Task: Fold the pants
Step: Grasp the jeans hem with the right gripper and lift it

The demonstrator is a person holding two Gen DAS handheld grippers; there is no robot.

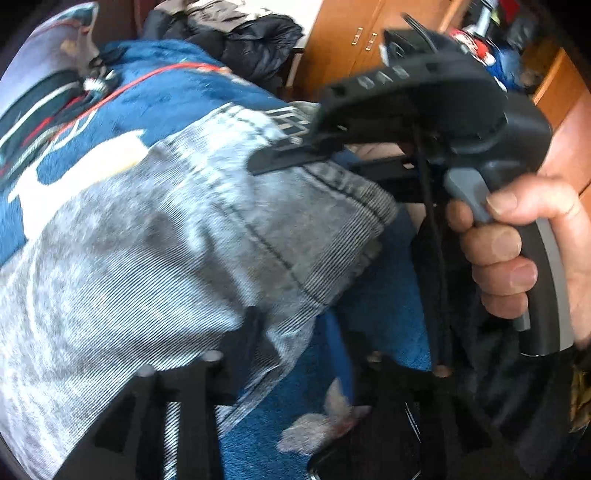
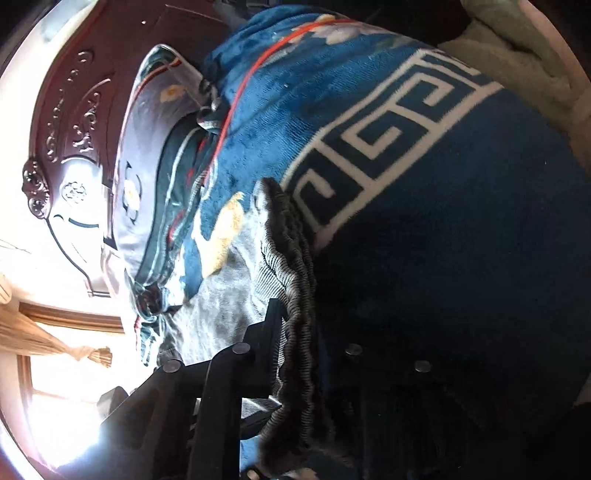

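Note:
Grey acid-washed pants (image 1: 155,251) lie on a blue patterned blanket (image 1: 177,103) on a bed. My left gripper (image 1: 258,332) is shut on the pants' fabric near the lower edge of the left wrist view. My right gripper (image 1: 288,158) shows in the same view, held by a hand, its fingers clamped on the pants' hem. In the right wrist view the right gripper (image 2: 291,317) is shut on the dark ribbed hem of the pants (image 2: 291,258), which hangs between its fingers above the blanket (image 2: 443,221).
A pillow (image 2: 147,155) and a dark carved headboard (image 2: 81,122) stand at the bed's end. Dark clothes (image 1: 243,33) are piled beyond the bed. Wooden cabinets (image 1: 354,37) stand behind. A bright window with a curtain (image 2: 55,339) is at the side.

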